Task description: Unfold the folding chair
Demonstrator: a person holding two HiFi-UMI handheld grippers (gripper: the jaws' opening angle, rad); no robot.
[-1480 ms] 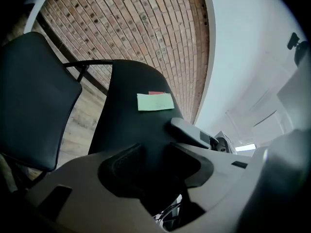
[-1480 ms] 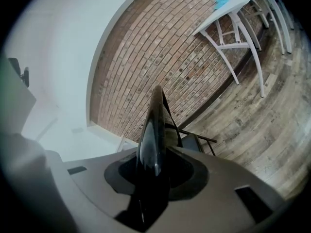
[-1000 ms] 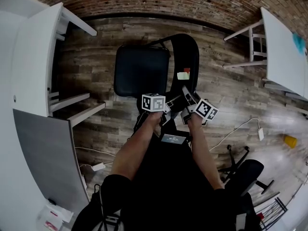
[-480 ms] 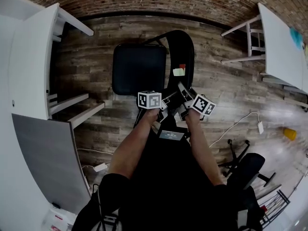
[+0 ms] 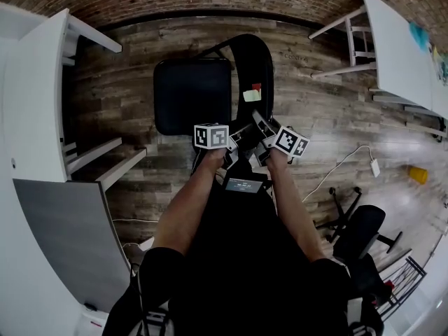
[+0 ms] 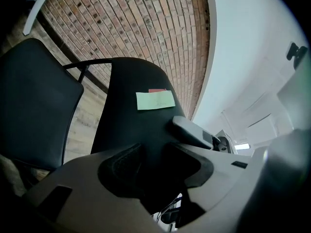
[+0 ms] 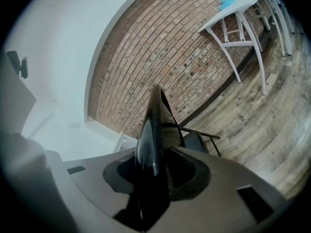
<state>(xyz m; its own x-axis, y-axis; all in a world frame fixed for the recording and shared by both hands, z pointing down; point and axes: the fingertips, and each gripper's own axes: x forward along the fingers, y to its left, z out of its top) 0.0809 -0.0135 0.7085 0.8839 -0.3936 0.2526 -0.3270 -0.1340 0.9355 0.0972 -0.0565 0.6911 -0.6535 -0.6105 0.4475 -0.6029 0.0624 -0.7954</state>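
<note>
Both bare forearms reached up from the bottom centre of the head view. The left forearm (image 5: 183, 205) and the right forearm (image 5: 292, 205) ran almost parallel and drew together toward the middle of the frame. The left hand (image 5: 213, 158) and the right hand (image 5: 276, 161) each carried a gripper, close beside one another. The left gripper (image 5: 238, 137) pointed up and to the right in the frame, its jaws closed against the chair backrest (image 6: 131, 106), which filled the space between them. The right gripper (image 5: 262, 126) pointed up and to the left. Its jaws stood apart on either side of the backrest's thin edge, with dark gaps beside it.
</note>
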